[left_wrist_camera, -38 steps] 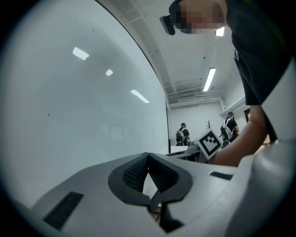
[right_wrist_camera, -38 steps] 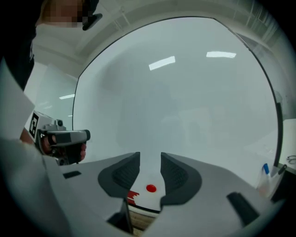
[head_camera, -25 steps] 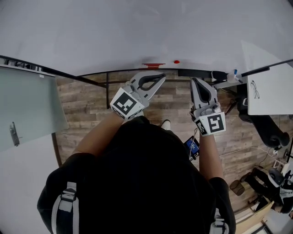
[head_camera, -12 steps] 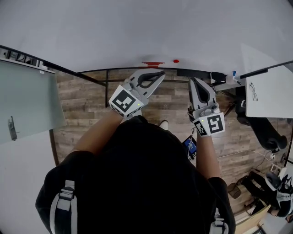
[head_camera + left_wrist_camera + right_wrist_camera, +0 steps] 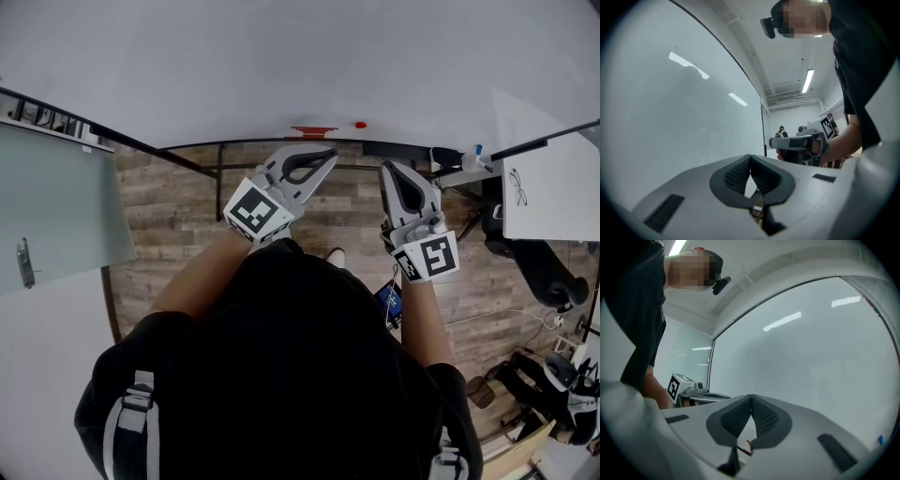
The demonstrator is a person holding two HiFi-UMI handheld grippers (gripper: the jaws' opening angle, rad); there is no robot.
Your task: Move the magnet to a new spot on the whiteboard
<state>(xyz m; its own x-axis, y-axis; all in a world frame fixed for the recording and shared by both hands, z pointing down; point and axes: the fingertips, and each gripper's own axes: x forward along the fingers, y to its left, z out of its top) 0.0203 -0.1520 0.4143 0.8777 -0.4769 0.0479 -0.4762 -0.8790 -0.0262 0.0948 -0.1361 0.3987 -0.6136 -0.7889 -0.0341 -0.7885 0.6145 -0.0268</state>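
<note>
The whiteboard (image 5: 281, 66) fills the top of the head view. A small red magnet (image 5: 361, 125) sits near its lower edge, with a wider red piece (image 5: 313, 131) just left of it. My left gripper (image 5: 325, 157) is held up below that red piece, jaws shut and empty. My right gripper (image 5: 387, 168) is below and slightly right of the magnet, also shut with nothing between its pads. In the left gripper view the jaws (image 5: 750, 157) meet in front of the board (image 5: 670, 117). The right gripper view shows closed jaws (image 5: 751, 397) and a bit of red (image 5: 749, 445) below them.
A frosted glass panel (image 5: 56, 216) stands at the left. At the right are a second white board (image 5: 553, 187), markers on a ledge (image 5: 469, 155) and a black chair (image 5: 548, 267). Wood floor (image 5: 169, 197) lies underfoot. People (image 5: 782, 132) stand far down the room.
My right gripper has drifted a little to the left and toward the board. The left gripper has barely moved. Both stay shut.
</note>
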